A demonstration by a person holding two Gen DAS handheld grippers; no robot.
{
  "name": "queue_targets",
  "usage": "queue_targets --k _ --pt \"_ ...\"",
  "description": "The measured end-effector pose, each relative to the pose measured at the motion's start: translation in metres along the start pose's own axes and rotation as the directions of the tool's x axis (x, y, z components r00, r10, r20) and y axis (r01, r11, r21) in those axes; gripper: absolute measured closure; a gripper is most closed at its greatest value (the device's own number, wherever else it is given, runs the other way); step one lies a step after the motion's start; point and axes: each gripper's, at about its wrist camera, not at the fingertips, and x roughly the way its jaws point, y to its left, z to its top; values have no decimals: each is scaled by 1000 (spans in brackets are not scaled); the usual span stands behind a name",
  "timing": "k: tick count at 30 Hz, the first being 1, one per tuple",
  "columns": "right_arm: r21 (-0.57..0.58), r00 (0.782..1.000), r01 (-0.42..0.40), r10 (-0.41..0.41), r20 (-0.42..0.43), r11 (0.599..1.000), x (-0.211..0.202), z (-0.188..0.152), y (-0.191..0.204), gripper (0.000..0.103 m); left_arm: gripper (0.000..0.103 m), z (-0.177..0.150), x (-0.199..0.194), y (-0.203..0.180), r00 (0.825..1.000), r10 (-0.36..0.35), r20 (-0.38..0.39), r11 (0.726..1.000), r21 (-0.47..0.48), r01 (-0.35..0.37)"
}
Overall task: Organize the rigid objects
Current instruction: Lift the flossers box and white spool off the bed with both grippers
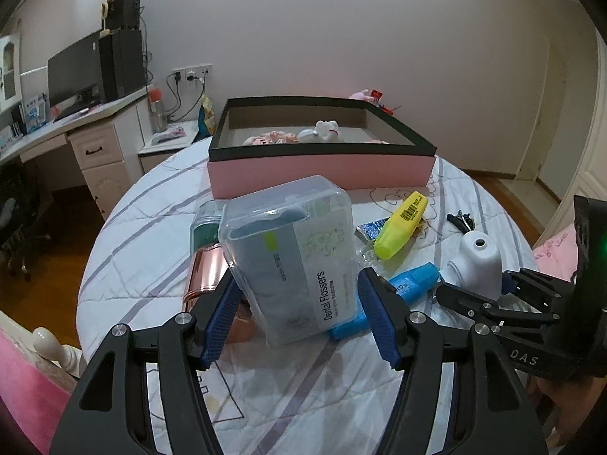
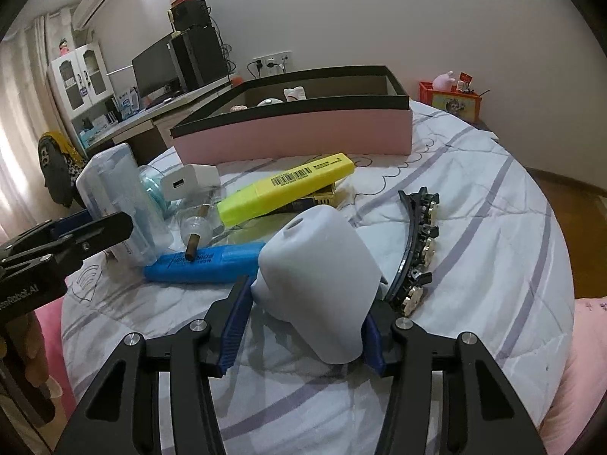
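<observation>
On a quilted bed (image 1: 125, 227): left gripper (image 1: 299, 311) clamping an upright floss box (image 1: 292, 258), right gripper (image 2: 303, 322) pinching a white cap (image 2: 322, 284). Beyond the markers, pink box (image 1: 322, 170) holding small figurines (image 1: 326, 132).
</observation>
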Motion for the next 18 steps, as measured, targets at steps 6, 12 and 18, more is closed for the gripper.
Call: queue_targets --k 6,12,18 --pt "2 1000 -20 20 19 1000 -3 1 -1 52 40 2 -2 3 1000 -8 18 1000 -18 8" --pt "1 998 -32 32 49 999 -10 7 0 52 40 6 -9 1 999 -2 33 1000 -4 2" --pt "-13 995 -42 43 90 999 -21 18 6 52 73 15 -20 0 998 5 65 1000 9 -6"
